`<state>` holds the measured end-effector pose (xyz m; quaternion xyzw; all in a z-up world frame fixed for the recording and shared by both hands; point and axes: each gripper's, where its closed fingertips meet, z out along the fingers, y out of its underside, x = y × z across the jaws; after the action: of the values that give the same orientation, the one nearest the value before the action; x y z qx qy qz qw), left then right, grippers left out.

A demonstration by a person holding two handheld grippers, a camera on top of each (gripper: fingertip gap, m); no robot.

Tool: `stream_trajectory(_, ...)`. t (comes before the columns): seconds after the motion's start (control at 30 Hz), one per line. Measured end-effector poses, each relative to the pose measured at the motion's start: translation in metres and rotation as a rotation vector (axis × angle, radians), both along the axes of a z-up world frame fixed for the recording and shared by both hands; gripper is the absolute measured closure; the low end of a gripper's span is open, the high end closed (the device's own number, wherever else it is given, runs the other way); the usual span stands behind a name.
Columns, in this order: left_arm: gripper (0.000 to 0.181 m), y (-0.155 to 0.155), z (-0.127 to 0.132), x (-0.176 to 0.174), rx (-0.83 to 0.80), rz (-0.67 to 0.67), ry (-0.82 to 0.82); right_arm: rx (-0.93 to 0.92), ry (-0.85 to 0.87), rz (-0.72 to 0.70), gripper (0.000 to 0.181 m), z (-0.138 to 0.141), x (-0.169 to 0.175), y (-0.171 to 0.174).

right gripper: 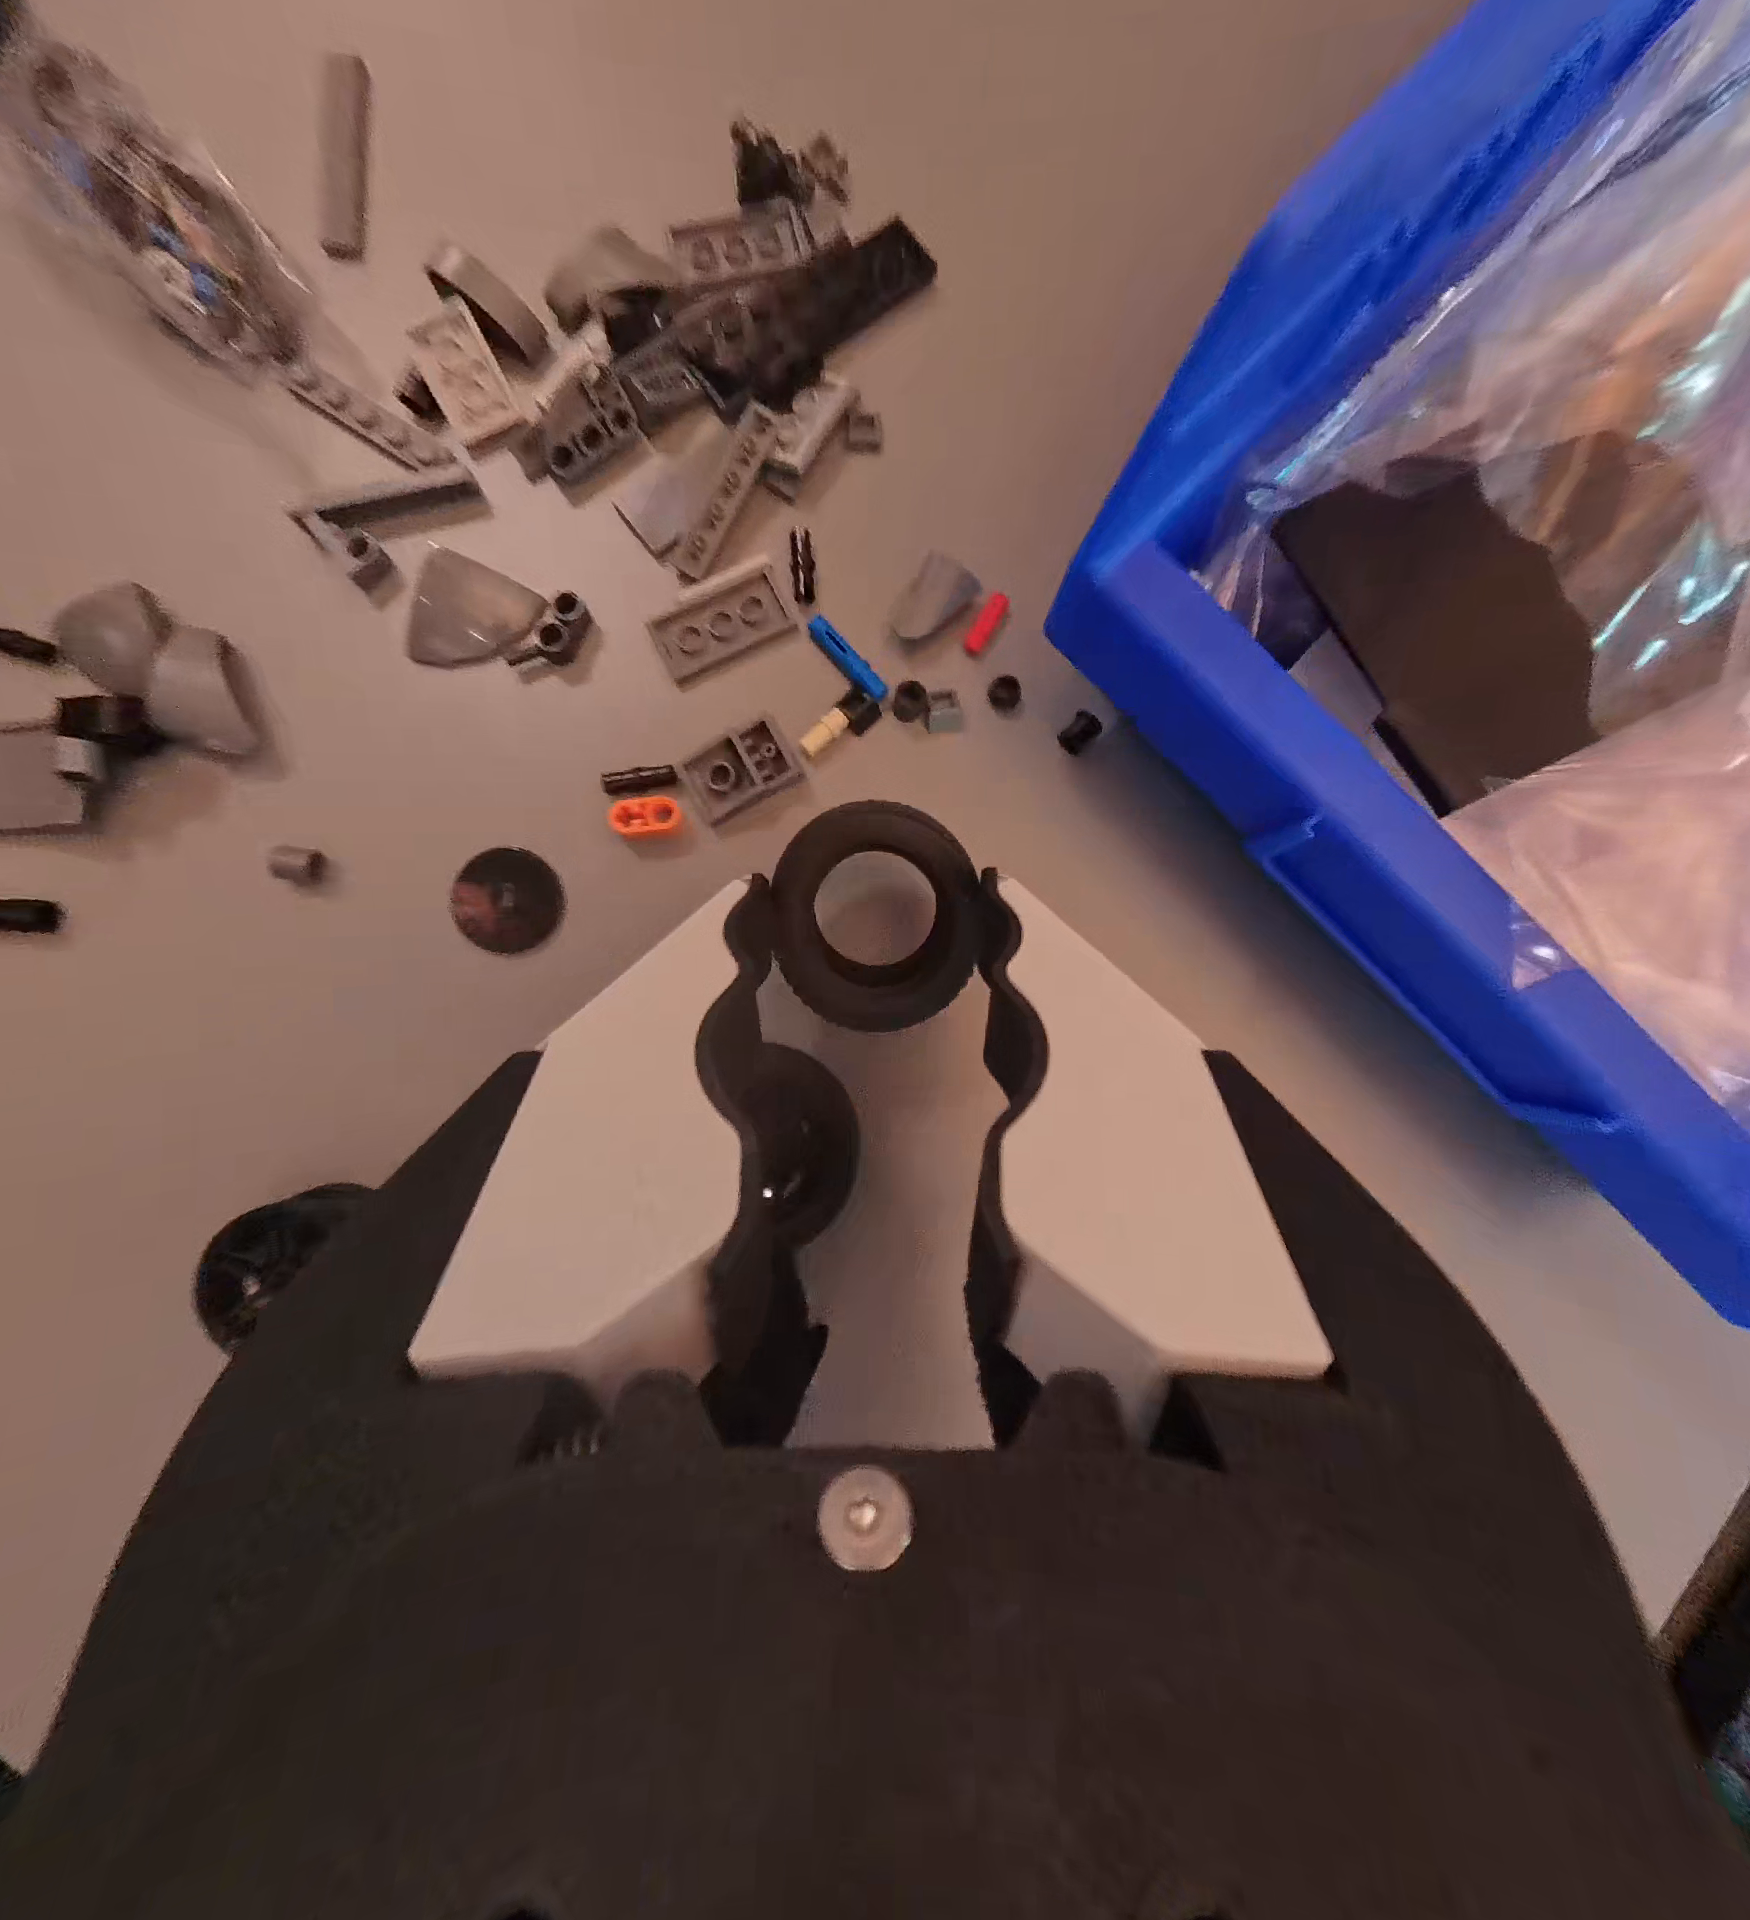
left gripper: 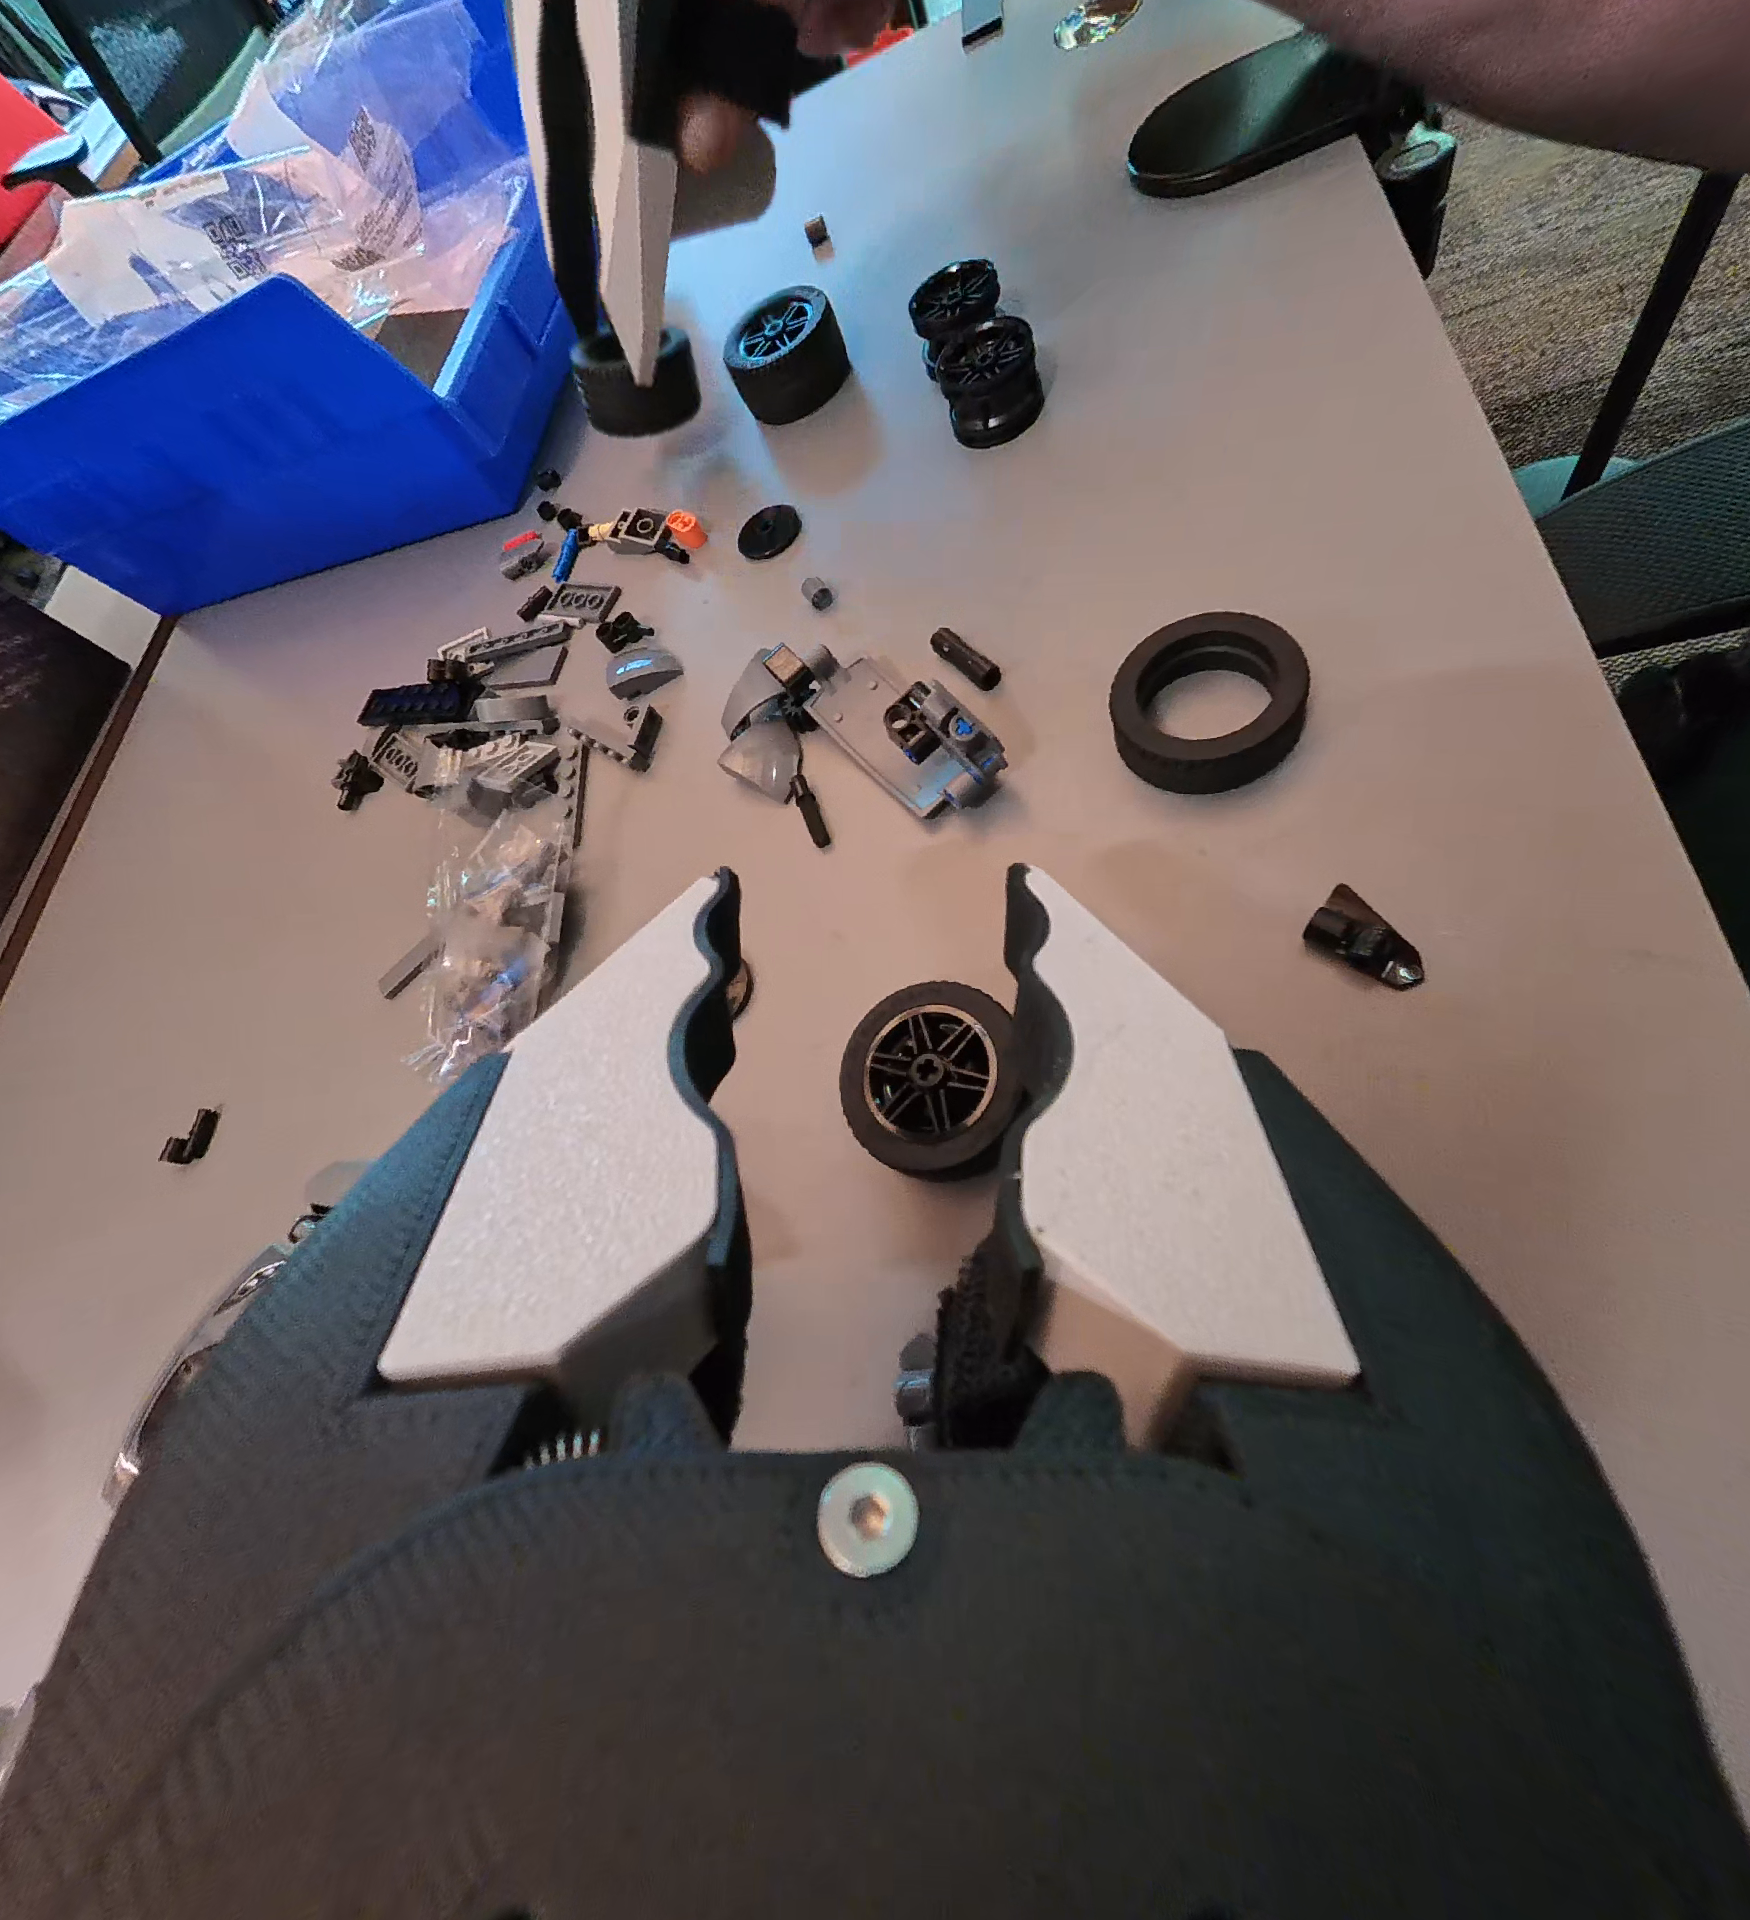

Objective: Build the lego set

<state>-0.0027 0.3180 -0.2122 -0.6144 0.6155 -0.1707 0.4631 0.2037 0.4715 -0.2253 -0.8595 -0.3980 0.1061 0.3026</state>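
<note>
Grey tabletop (left gripper: 1266, 520) carries scattered lego parts beside a blue bin (right gripper: 1318, 727). Right gripper (right gripper: 876, 894) pinches an empty black tyre (right gripper: 876, 920) at its fingertips, bore facing the camera, resting on the table. Left gripper (left gripper: 871, 883) gapes around a spoked wheel (left gripper: 928, 1075), hub up, its edge hidden behind one finger.

On the table (left gripper: 1266, 520), the bin (left gripper: 227, 436) sits left of the wheels (left gripper: 788, 353), loose pieces (left gripper: 497, 717) in front.
</note>
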Motion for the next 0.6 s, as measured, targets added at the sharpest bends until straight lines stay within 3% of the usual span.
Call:
stream_trajectory(0.1, 0.132, 0.000, 0.000, 0.000, 0.007, -0.002, 0.004, -0.058, -0.021, 0.003, 0.139, -0.015, -0.003, 0.002)
stream_trajectory(0.2, 0.132, 0.000, 0.000, 0.000, 0.000, -0.003, 0.002, -0.049, -0.012, -0.004, 0.137, -0.007, -0.002, 0.003)
stream_trajectory(0.43, 0.132, 0.002, -0.001, -0.001, -0.007, 0.004, 0.002, 0.185, 0.051, -0.087, 0.138, 0.083, 0.034, -0.027)
stream_trajectory(0.6, 0.132, 0.002, 0.000, 0.001, -0.018, 0.004, -0.009, 0.294, 0.041, -0.117, 0.138, 0.120, 0.061, -0.072)
